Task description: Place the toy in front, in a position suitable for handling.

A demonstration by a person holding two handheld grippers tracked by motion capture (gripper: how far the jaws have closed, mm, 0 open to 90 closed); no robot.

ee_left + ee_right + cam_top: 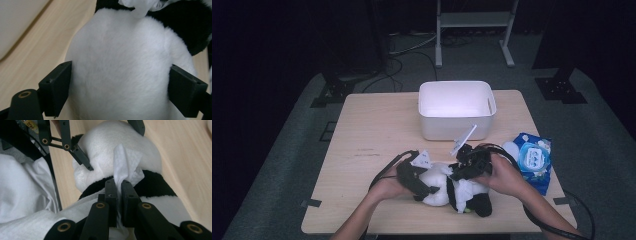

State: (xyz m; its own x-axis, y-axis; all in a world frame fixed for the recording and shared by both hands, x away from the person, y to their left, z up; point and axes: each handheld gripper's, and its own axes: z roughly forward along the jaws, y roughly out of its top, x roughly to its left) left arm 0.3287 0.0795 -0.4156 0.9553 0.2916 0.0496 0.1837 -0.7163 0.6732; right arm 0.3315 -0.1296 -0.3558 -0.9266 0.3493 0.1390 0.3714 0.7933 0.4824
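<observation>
A black-and-white plush toy (439, 187) lies near the table's front edge, between my two grippers. In the left gripper view its white fur (120, 57) bulges between my jaws, and both pads press into its sides. So my left gripper (428, 186) (120, 92) is shut on the plush toy from the left. My right gripper (460, 172) (119, 187) is shut on a crumpled white wipe (125, 160), which rests on the toy where white fur (150, 155) meets a black band (155, 185). The left gripper (112, 145) also appears in the right gripper view, straddling the toy's white end.
A white rectangular bin (457, 107) stands at the back middle of the wooden table (372, 130). A blue pack of wipes (534, 157) lies at the right, close to my right hand. A person's white garment (20, 195) hangs by the table's near edge.
</observation>
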